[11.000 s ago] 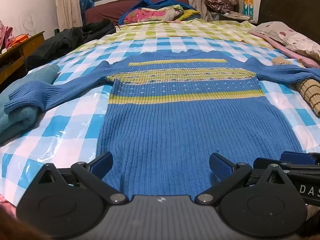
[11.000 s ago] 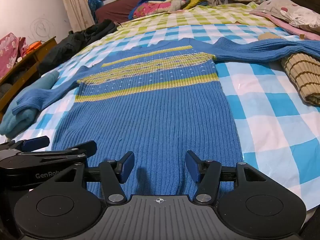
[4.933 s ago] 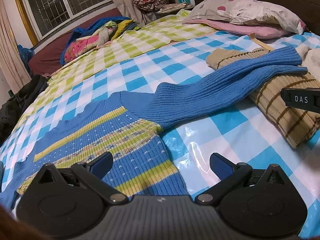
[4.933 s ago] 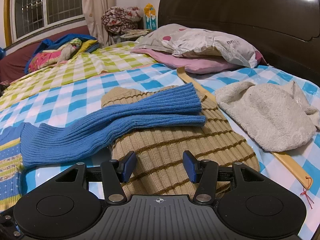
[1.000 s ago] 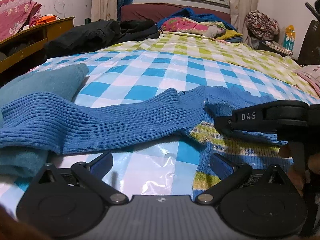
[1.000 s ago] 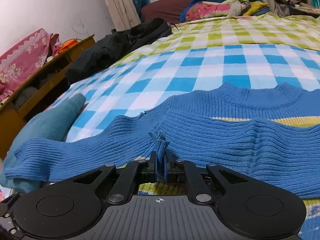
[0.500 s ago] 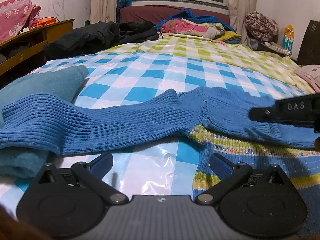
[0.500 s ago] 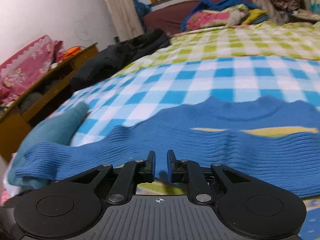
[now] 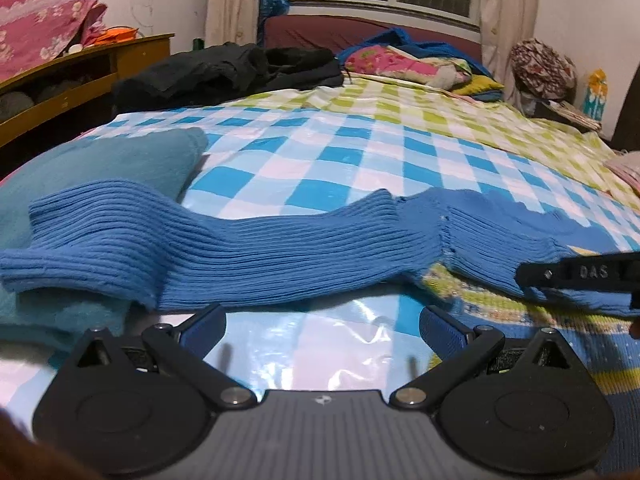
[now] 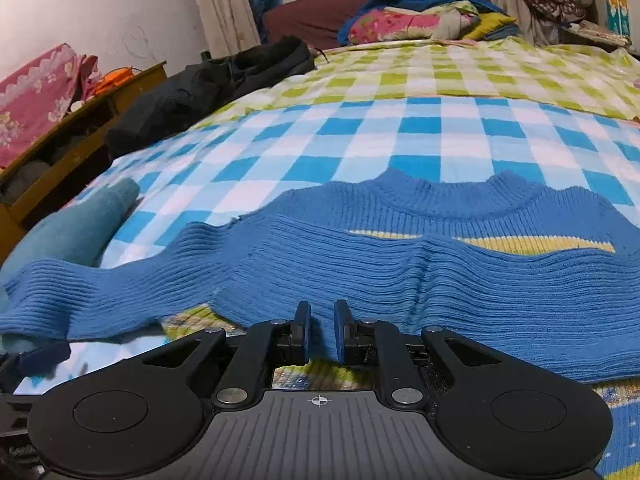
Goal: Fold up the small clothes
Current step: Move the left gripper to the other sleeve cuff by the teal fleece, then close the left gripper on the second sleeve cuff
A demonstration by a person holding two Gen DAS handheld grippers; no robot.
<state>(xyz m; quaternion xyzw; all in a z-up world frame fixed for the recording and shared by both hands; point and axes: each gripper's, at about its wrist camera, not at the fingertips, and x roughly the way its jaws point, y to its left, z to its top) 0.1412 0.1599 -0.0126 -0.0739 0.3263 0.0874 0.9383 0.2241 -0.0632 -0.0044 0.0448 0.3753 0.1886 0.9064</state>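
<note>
1. Left wrist view: the left gripper [image 9: 322, 330] hangs with its jaws wide apart and nothing between them, over bare checked sheet [image 9: 360, 168]. The blue sweater [image 9: 280, 252] lies just beyond, its outstretched sleeve [image 9: 100, 236] running left, with the cuff draped on a teal folded cloth [image 9: 100, 160]. If the jaws close low here, they could catch the glossy sheet instead of the knit. A lift at the cuff could also drag the teal cloth along.

2. Same view: the right gripper [image 9: 580, 276] shows at the right edge, close above the folded-over sleeve. A leftward sweep risks a bump between the two tools.

3. Right wrist view: the right gripper [image 10: 320, 330] has its jaws a narrow gap apart, gripping nothing. The folded sleeve [image 10: 440, 292] lies across the sweater's chest, just past the tips and under the collar [image 10: 460, 196]. The loose ribbed knit looks rumpled, so a careless withdrawal could snag it and undo the fold.
</note>
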